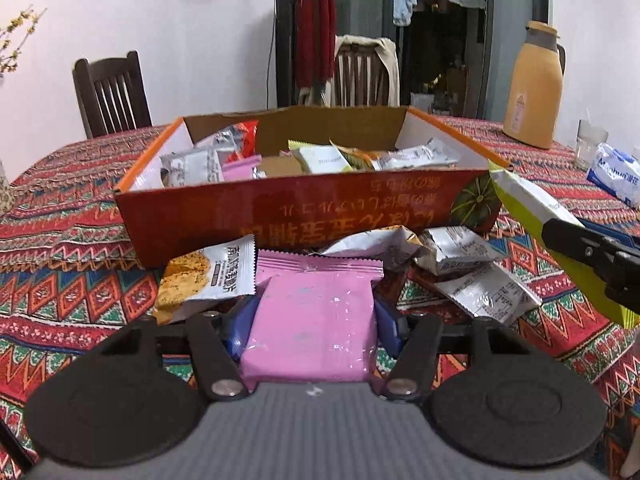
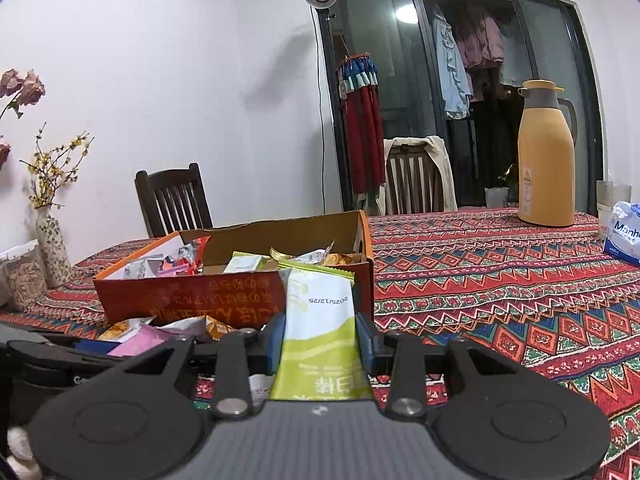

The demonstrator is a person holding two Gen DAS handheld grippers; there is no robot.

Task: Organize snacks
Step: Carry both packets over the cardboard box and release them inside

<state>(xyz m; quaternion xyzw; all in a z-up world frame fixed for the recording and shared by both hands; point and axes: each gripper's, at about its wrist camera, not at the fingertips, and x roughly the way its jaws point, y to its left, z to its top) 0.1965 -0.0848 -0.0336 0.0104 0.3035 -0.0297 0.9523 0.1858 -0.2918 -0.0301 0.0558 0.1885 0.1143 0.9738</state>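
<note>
An open orange cardboard box (image 1: 248, 216) stands on the table with several snack packets inside; it also shows in the right wrist view (image 2: 192, 300). My left gripper (image 1: 314, 324) is shut on a pink snack packet (image 1: 312, 328), held low in front of the box. My right gripper (image 2: 320, 340) is shut on a green and white snack packet (image 2: 320, 340), near the box's right front corner. That packet also shows in the left wrist view (image 1: 524, 204). Loose packets lie in front of the box: an orange and white one (image 1: 208, 276) and silver ones (image 1: 460, 252).
The table has a red patterned cloth (image 2: 500, 280). An orange thermos (image 2: 546, 156), a glass (image 2: 612, 196) and a blue and white tissue pack (image 2: 624, 236) stand at the right. Vases with flowers (image 2: 52, 240) stand at the left. Two dark wooden chairs (image 1: 112, 92) stand behind.
</note>
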